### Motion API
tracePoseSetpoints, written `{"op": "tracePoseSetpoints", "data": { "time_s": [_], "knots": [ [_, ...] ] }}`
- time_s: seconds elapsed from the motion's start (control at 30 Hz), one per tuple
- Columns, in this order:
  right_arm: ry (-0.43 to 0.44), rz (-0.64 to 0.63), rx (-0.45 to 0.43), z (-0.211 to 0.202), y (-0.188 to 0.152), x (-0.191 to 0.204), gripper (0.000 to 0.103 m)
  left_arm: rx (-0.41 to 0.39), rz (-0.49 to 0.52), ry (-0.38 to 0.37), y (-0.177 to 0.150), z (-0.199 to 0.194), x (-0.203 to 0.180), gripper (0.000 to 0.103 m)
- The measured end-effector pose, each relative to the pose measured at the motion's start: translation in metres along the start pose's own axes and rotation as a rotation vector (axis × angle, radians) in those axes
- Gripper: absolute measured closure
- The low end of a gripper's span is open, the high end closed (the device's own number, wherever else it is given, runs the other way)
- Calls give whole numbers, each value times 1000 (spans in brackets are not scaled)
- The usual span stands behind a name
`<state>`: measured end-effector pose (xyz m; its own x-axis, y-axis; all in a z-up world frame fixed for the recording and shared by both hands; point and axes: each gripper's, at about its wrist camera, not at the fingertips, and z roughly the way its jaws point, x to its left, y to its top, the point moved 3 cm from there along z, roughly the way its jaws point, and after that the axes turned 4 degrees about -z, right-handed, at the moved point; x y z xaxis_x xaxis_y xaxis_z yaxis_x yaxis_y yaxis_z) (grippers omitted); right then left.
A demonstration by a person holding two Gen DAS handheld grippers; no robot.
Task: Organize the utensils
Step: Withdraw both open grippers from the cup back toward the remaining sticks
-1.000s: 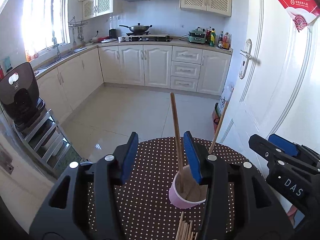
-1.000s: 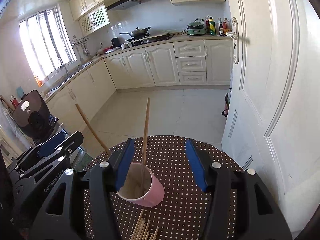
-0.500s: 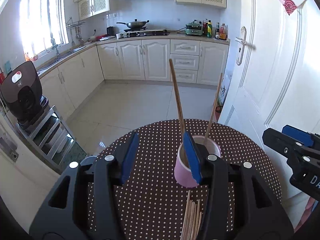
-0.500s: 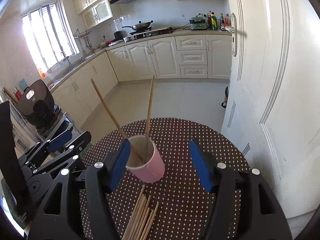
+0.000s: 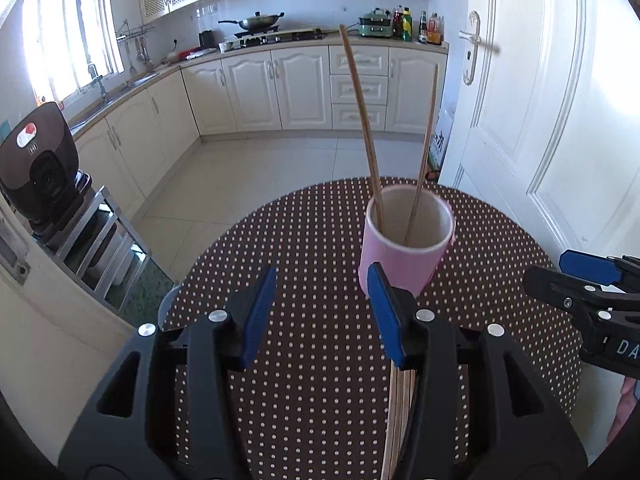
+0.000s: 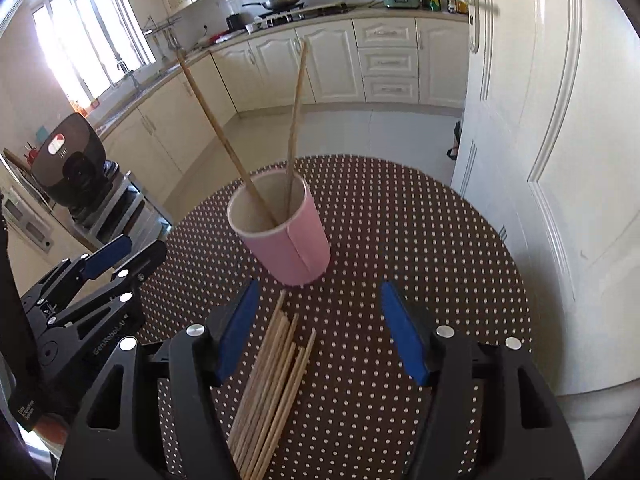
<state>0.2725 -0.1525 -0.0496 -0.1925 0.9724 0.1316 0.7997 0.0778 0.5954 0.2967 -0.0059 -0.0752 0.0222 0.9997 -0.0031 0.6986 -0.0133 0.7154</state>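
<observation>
A pink cup [image 5: 404, 256] [image 6: 286, 236] stands on the round dotted table [image 5: 304, 264] [image 6: 420, 248] with two wooden chopsticks [image 5: 360, 120] [image 6: 296, 120] standing in it. Several loose chopsticks [image 6: 268, 384] lie in a bundle on the table in front of the cup; a few show in the left wrist view [image 5: 398, 412] under the right finger. My left gripper [image 5: 320, 312] is open and empty, near the cup's left side. My right gripper [image 6: 320, 332] is open and empty, above the bundle's far ends.
A white door [image 5: 540, 100] stands close to the table's right edge. A metal rack with a dark appliance [image 5: 38, 164] is off the table's left side. Kitchen cabinets [image 5: 304, 88] line the far wall.
Both grippers have pulled back and up from the cup, which now sits farther ahead. More of the loose chopstick bundle has come into view.
</observation>
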Motion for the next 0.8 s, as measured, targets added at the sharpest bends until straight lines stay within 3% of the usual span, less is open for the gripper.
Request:
{"op": "tracePoseSetpoints", "data": {
  "time_s": [0.5,0.8],
  "knots": [
    [-28,-16,223,52,-47,8,43,179,39,-29,-58,36,1,55],
    [-49,-34,294,72,-59,17,43,263,45,-42,-77,53,3,55]
  ]
}}
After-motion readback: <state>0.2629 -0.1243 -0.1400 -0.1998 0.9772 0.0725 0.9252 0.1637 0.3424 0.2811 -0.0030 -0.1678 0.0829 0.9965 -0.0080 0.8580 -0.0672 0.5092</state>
